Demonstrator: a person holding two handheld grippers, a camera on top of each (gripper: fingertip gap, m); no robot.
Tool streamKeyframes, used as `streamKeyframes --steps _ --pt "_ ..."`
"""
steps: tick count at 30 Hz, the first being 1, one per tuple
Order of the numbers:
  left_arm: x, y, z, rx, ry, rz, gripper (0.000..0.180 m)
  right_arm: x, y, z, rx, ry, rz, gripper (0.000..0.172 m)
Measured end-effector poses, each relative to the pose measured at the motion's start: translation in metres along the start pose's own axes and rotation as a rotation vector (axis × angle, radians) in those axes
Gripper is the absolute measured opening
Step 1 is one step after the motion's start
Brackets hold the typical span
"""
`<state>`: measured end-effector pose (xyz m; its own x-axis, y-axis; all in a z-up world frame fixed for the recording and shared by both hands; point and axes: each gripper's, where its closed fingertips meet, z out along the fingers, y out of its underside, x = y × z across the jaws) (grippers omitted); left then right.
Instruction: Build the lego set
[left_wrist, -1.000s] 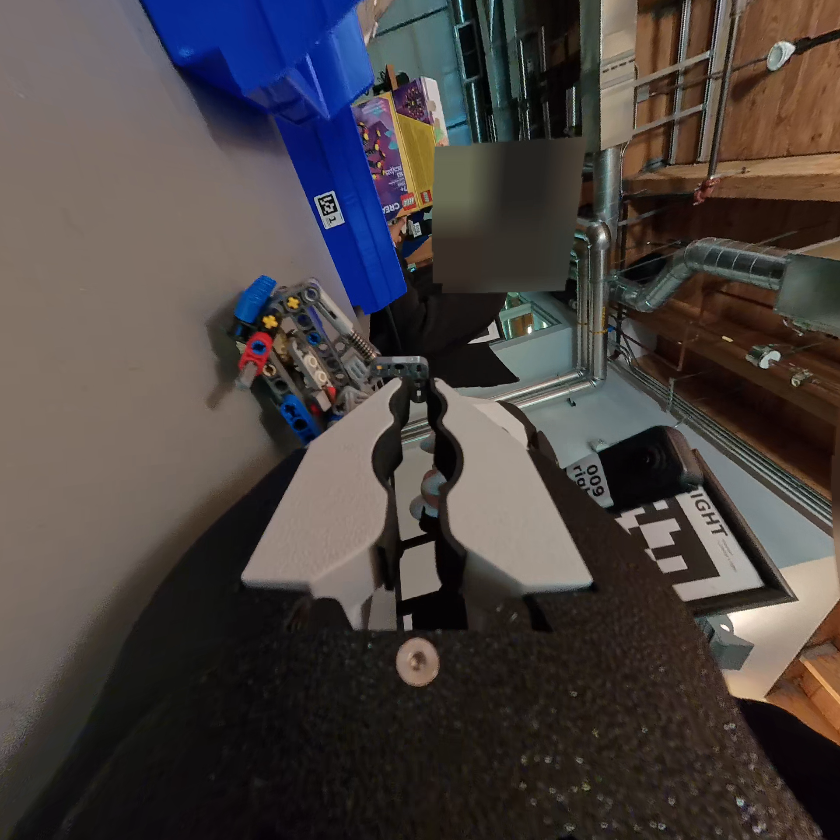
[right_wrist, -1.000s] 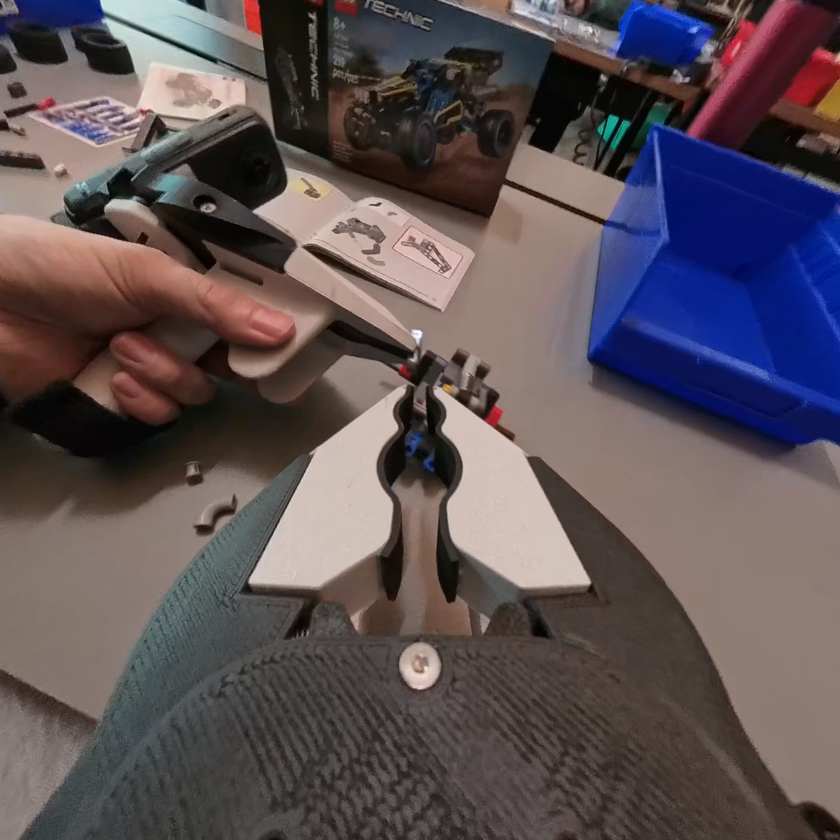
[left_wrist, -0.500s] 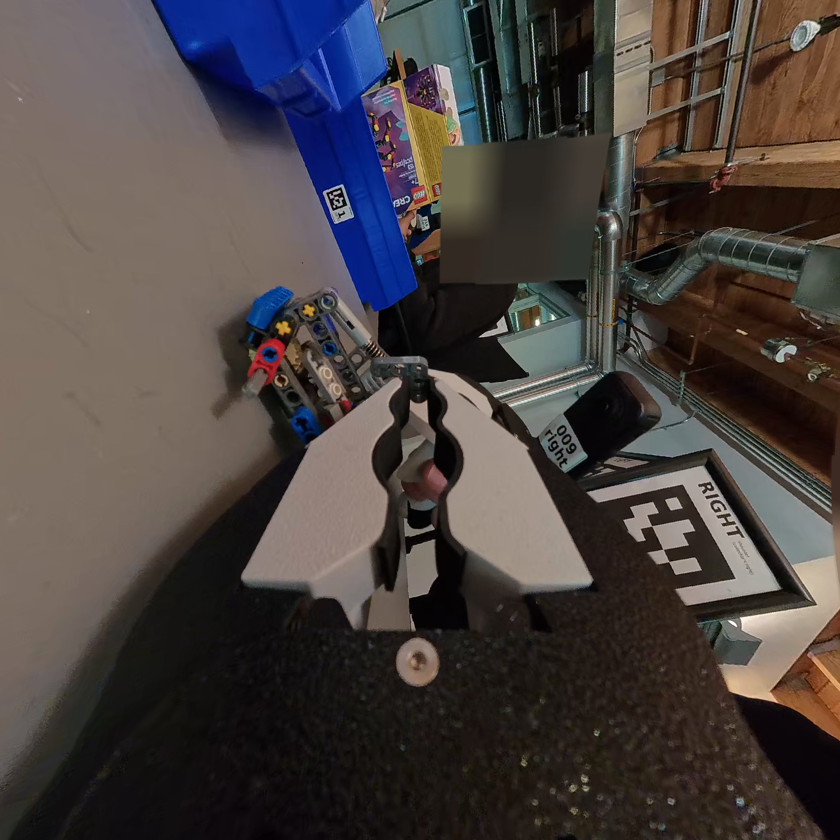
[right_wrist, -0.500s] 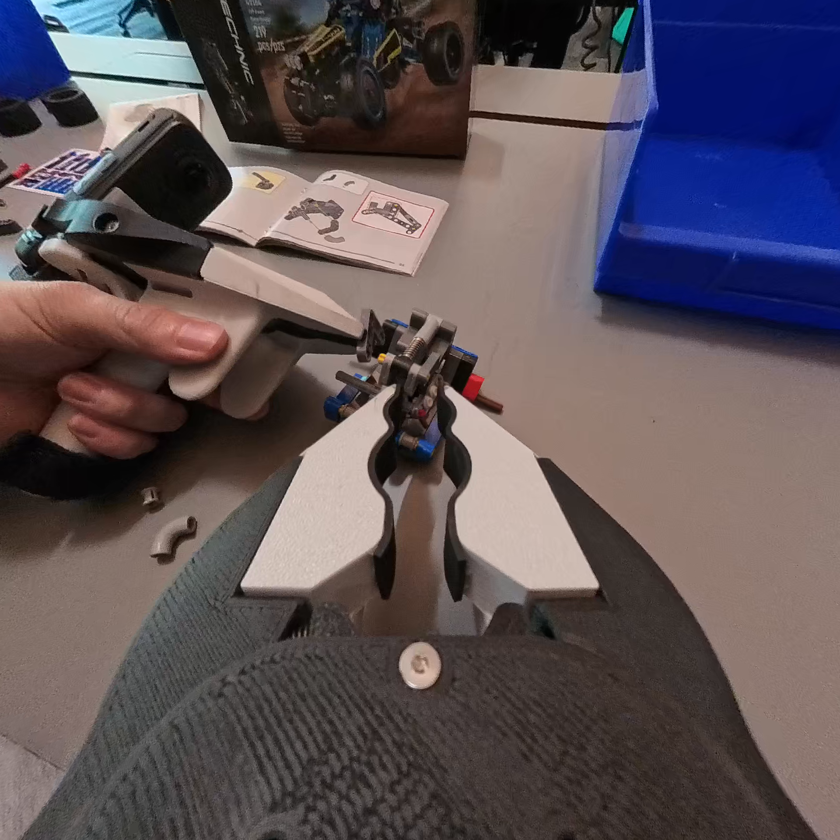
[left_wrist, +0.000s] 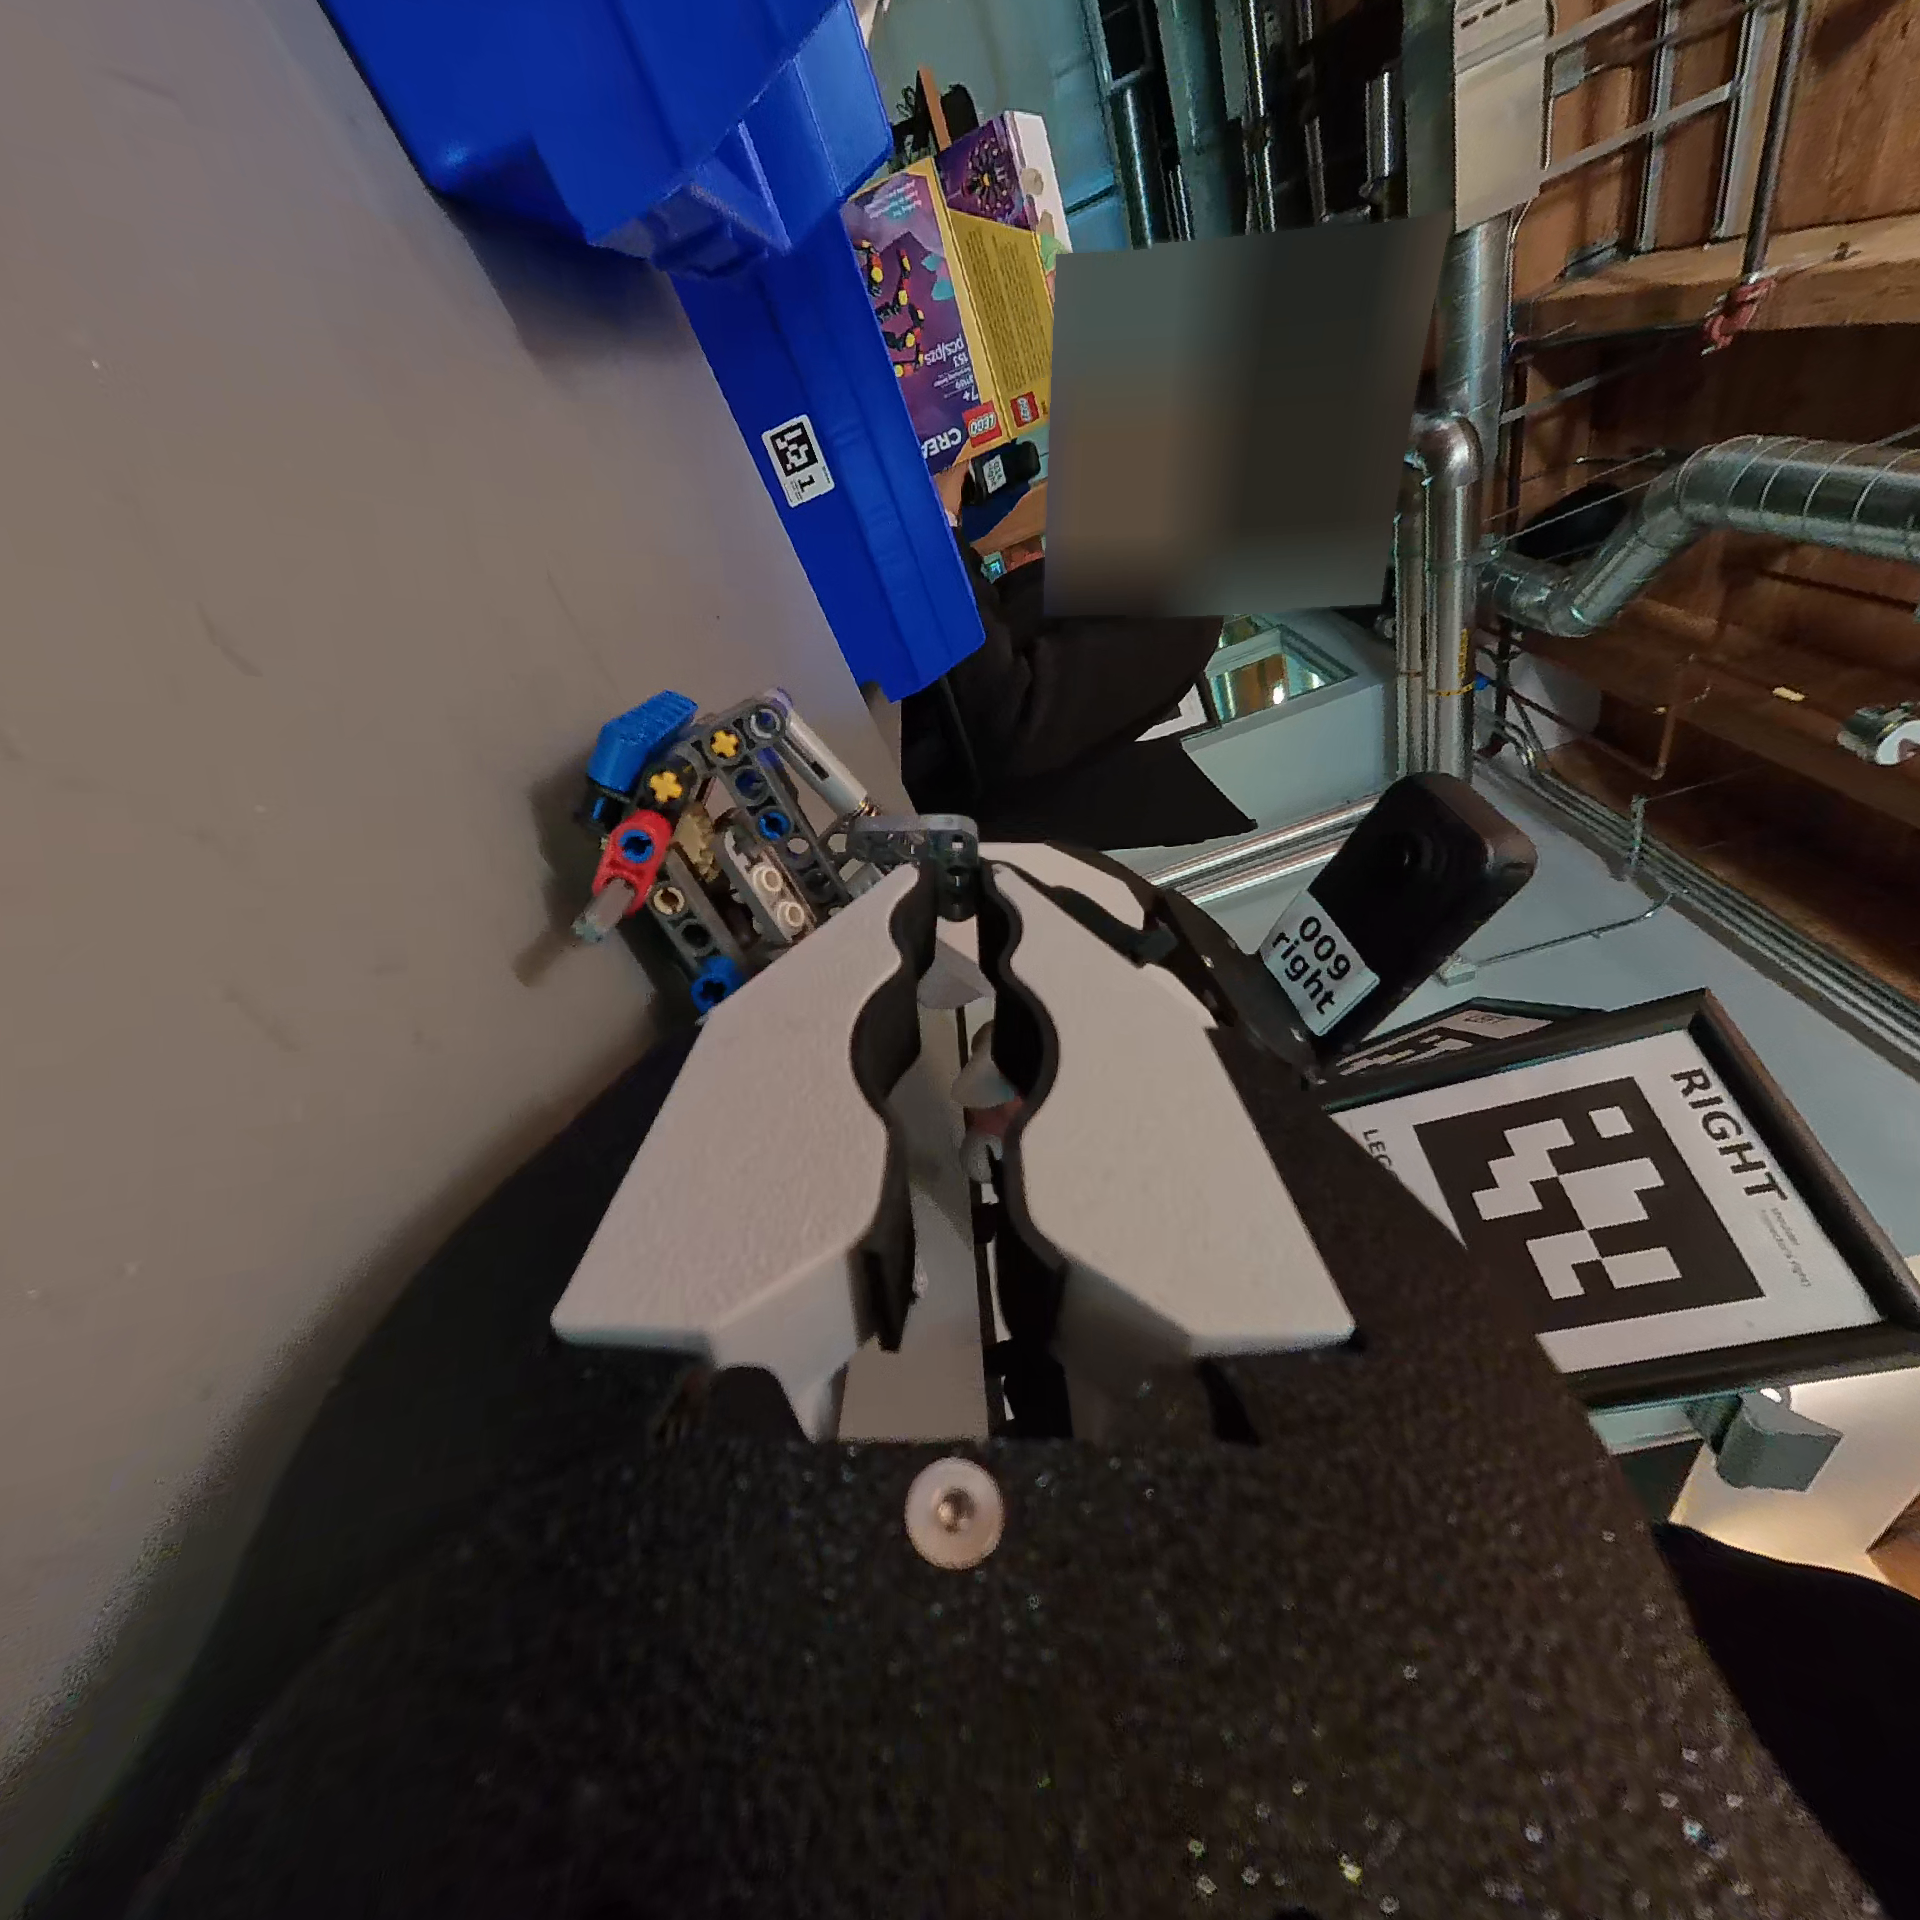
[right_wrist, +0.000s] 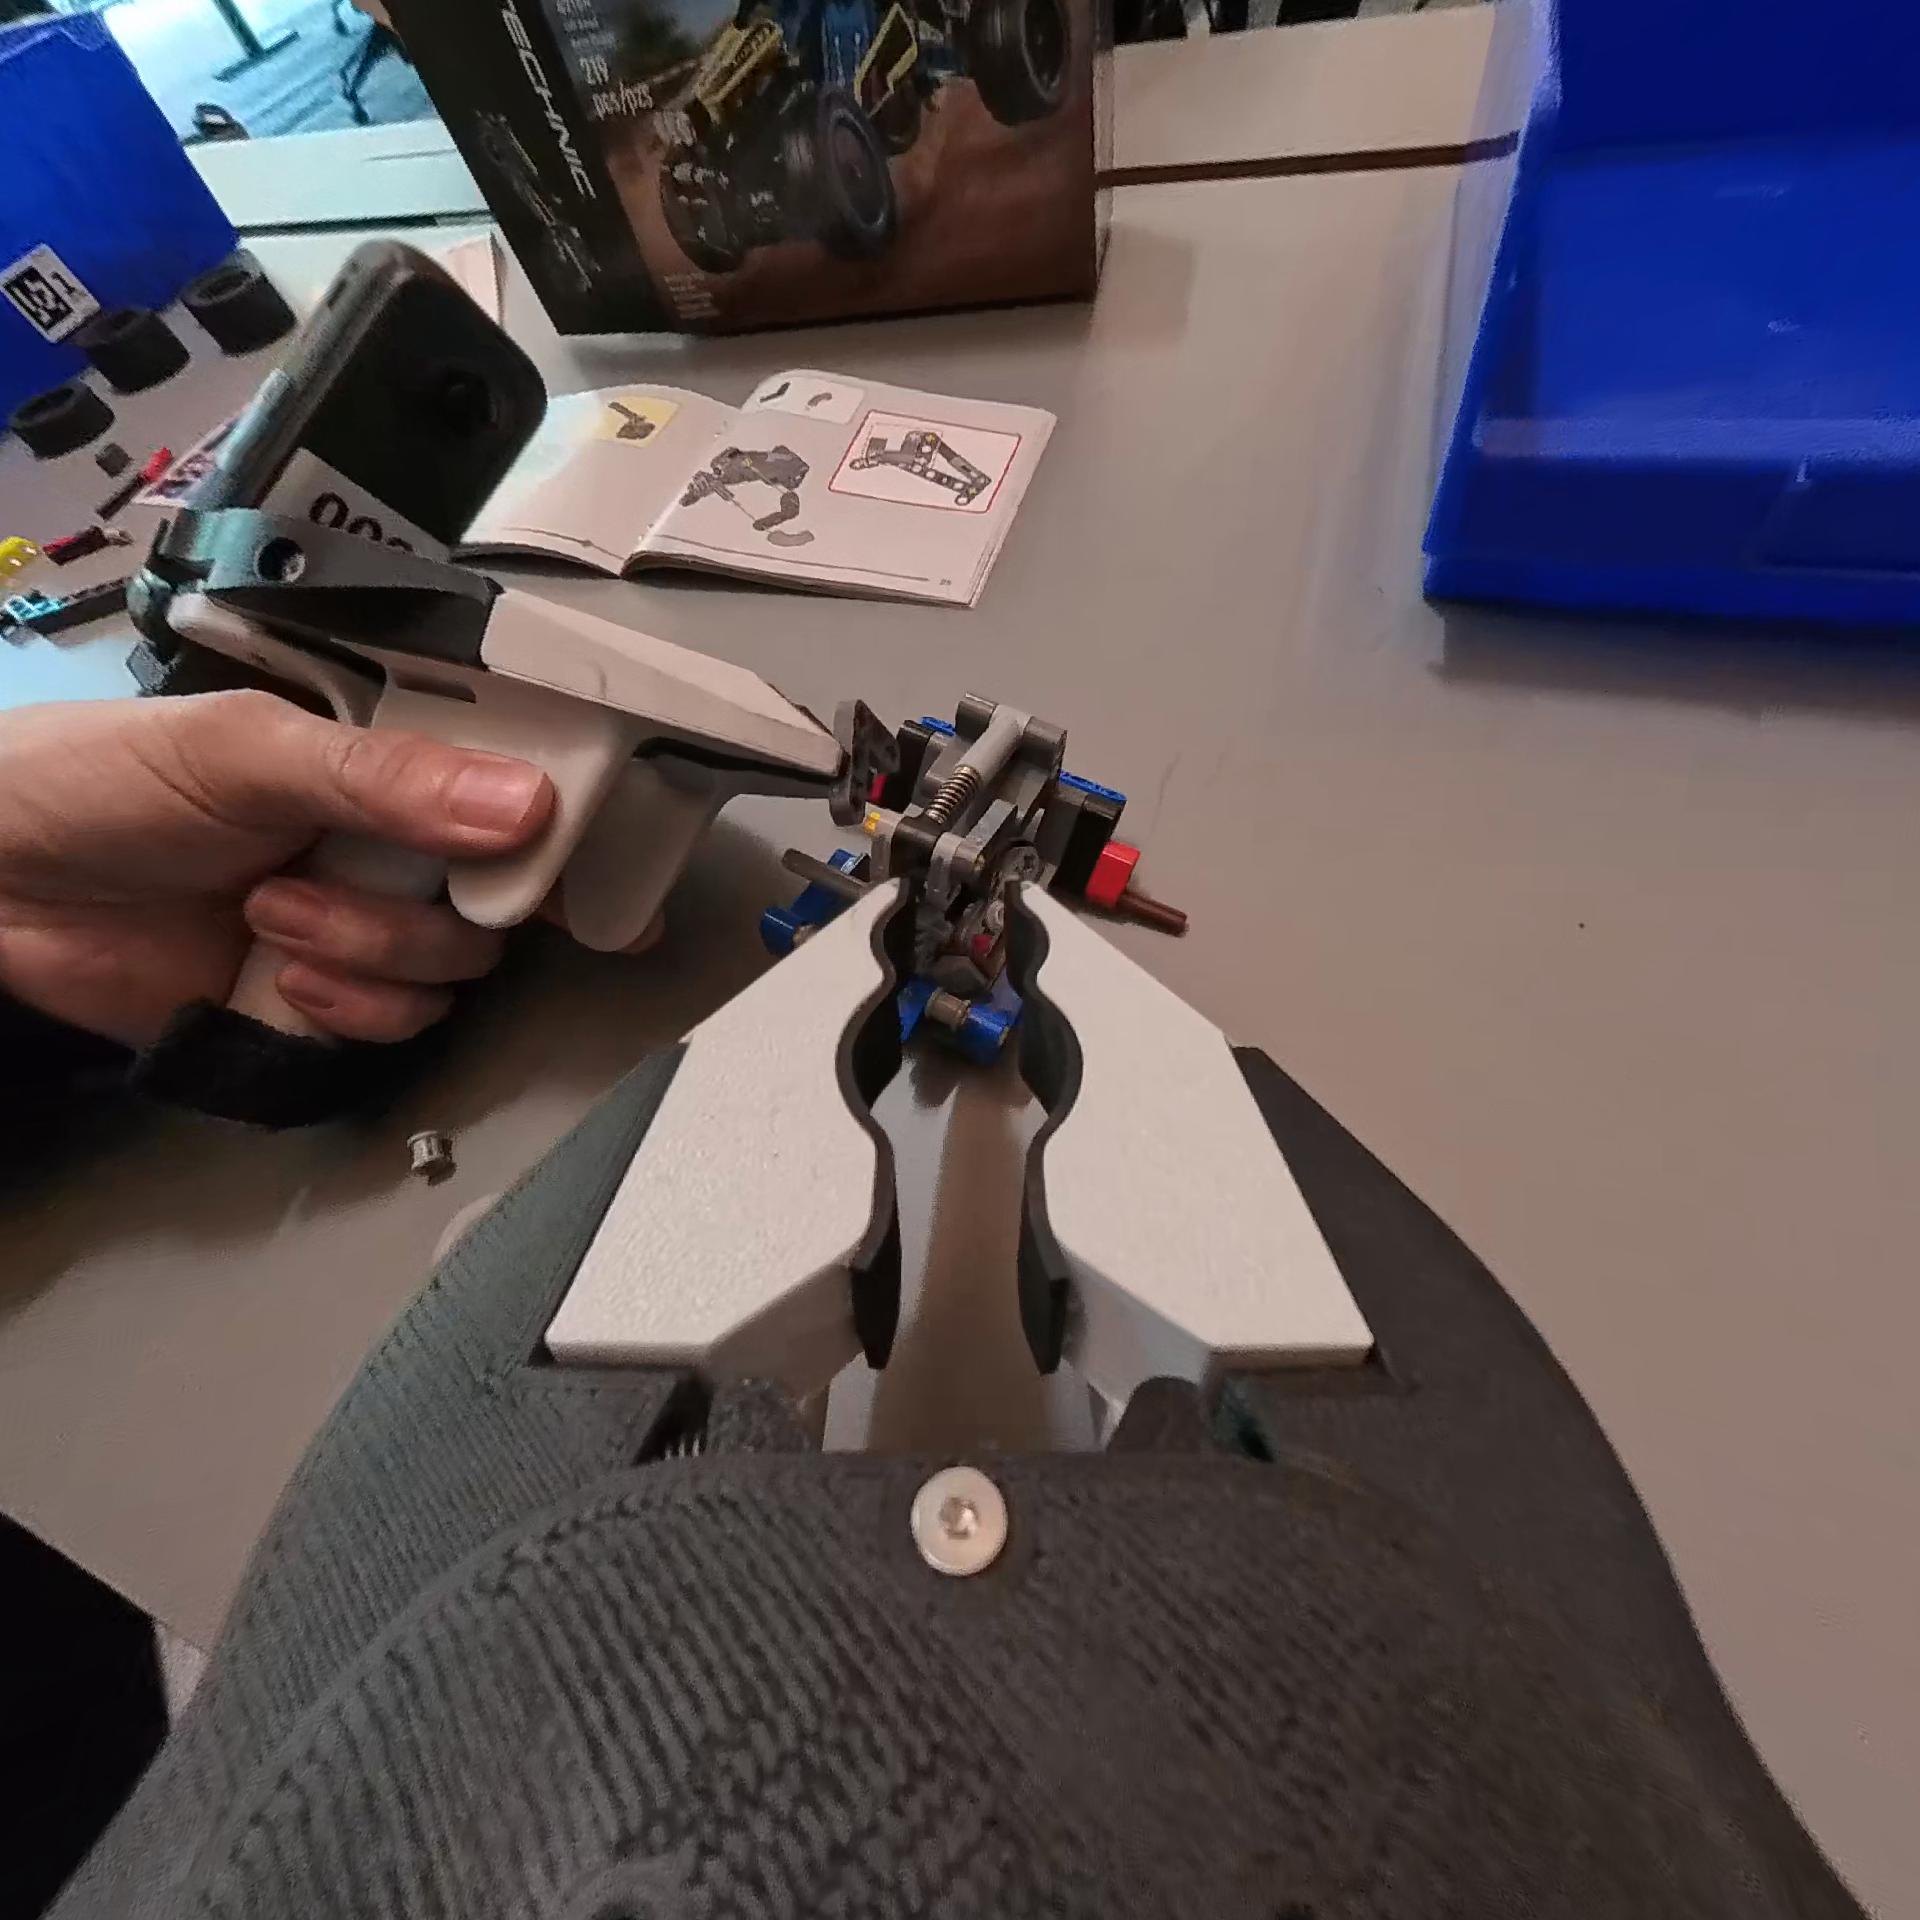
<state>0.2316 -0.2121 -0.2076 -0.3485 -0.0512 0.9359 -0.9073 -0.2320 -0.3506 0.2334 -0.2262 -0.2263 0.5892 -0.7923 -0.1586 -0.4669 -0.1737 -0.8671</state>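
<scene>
Right wrist view: left claw (right_wrist: 831, 756) pinches a grey beam (right_wrist: 862, 746) beside the brick model (right_wrist: 987, 821). The right claw (right_wrist: 964, 899) straddles the model with its grip unclear, so steadiness matters.

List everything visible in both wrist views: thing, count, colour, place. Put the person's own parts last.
Brick assembly: one, grey, black, blue and red, on the grey table, between both grippers.
Angled beam: one, dark grey, pinched in the left gripper's tips, against the assembly.
Storage bins: two in the right wrist view, blue, one far right, one far left.
Building-set box: one, dark, behind the booklet.
Instruction booklet: one, white, open, left of the right bin.
Tyres: three, black, far left.
Small connector: one, grey, near the hand.
Left gripper: shut on the beam.
Right gripper: jaws around the assembly.
Hand: one, holding the left gripper.
</scene>
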Motion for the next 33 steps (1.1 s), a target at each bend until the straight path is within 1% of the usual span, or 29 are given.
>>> streamKeyframes --steps 3,6,13,16,17,19,22,23,25,28,33 --pt "-0.003 0.001 0.000 -0.019 -0.034 0.051 0.004 -0.001 0.003 0.002 -0.027 -0.010 0.015 0.009" --pt "-0.005 -0.001 -0.001 -0.022 -0.073 0.122 0.004 -0.003 0.002 0.004 -0.012 -0.019 0.020 0.005" --pt "-0.002 0.001 -0.001 -0.041 -0.063 0.153 0.004 -0.006 -0.005 0.002 0.031 -0.042 0.032 0.001" --pt "-0.001 0.002 -0.001 -0.047 -0.071 0.185 0.004 -0.007 -0.002 0.001 0.007 -0.055 0.059 0.001" --pt "-0.001 0.003 -0.001 -0.059 -0.080 0.217 0.004 -0.007 -0.001 0.000 -0.006 -0.058 0.066 0.001" --pt "0.001 0.005 -0.003 -0.092 -0.113 0.330 0.004 -0.008 0.002 -0.001 -0.042 -0.071 0.078 0.001" --pt "0.004 0.000 -0.007 -0.133 -0.196 0.561 0.004 -0.007 0.004 -0.005 -0.090 -0.066 0.038 0.000" --pt "0.006 -0.001 -0.007 -0.146 -0.203 0.600 0.004 -0.006 0.004 -0.006 -0.111 -0.063 0.018 0.000" --pt "0.009 0.003 -0.003 -0.180 -0.188 0.601 0.004 -0.005 0.001 -0.008 -0.154 -0.065 -0.017 0.000" --pt "-0.001 0.010 0.002 -0.228 -0.225 0.625 0.004 -0.009 0.001 -0.010 -0.269 -0.101 -0.070 0.001" --pt "-0.002 0.013 0.002 -0.231 -0.209 0.607 0.003 -0.013 0.014 -0.014 -0.512 -0.164 -0.088 0.001"
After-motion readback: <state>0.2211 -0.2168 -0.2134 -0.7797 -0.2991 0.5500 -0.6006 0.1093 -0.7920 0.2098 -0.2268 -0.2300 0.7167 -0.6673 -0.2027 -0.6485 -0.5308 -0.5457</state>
